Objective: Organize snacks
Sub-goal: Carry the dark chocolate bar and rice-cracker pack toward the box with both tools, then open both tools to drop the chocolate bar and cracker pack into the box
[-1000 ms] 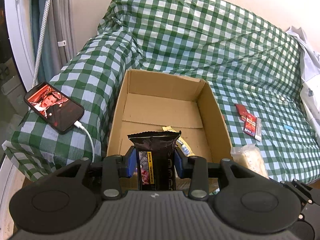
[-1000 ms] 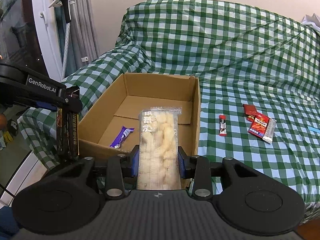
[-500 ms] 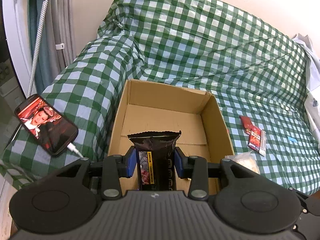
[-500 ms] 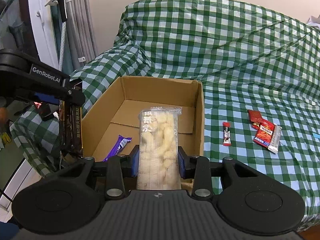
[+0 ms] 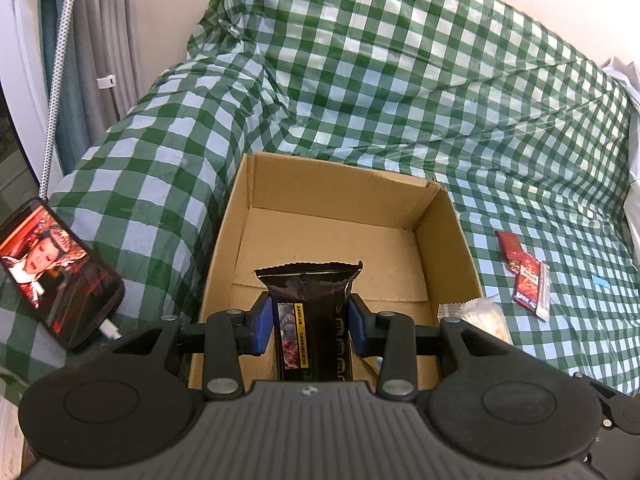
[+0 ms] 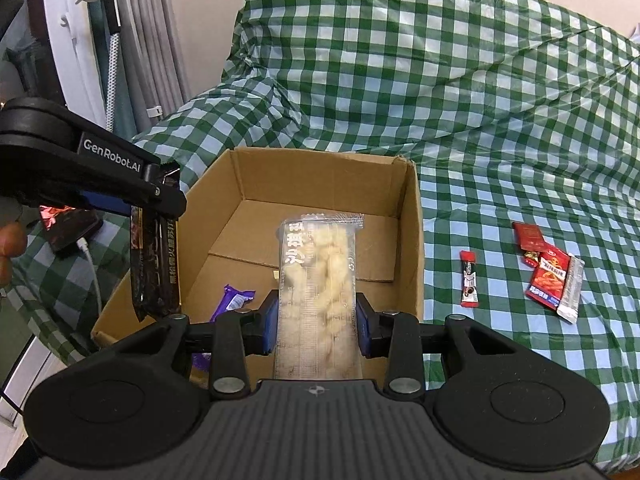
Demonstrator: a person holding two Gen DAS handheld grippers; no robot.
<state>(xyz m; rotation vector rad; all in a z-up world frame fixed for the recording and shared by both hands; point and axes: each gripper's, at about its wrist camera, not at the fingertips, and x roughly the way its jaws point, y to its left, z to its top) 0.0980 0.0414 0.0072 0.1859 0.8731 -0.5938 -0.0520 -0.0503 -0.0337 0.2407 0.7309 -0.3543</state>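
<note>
A brown corrugated cardboard box (image 5: pixel 436 248), open-topped and rectangular, sits on a sofa draped in glossy green-and-white checked cloth (image 5: pixel 400 92). The left gripper (image 5: pixel 310 330) points steeply down over the box's near edge, its blue pads clamped on a shiny black foil snack packet (image 5: pixel 310 304) with a crimped top seam, held upright. The right gripper (image 6: pixel 316 330), tilted down likewise, grips a long clear plastic packet of pale puffed pieces (image 6: pixel 320 280), also upright above the box. On the box floor, at 8 o'clock from that packet, lies a purple wrapper (image 6: pixel 234 300). On the cloth at 3 o'clock from the box lie a slim red stick sachet (image 6: pixel 469 278) and a small heap of red packets (image 6: pixel 550 272). A phone (image 5: pixel 56 276) with a lit screen rests on the sofa arm at 9 o'clock, cable plugged in.
</note>
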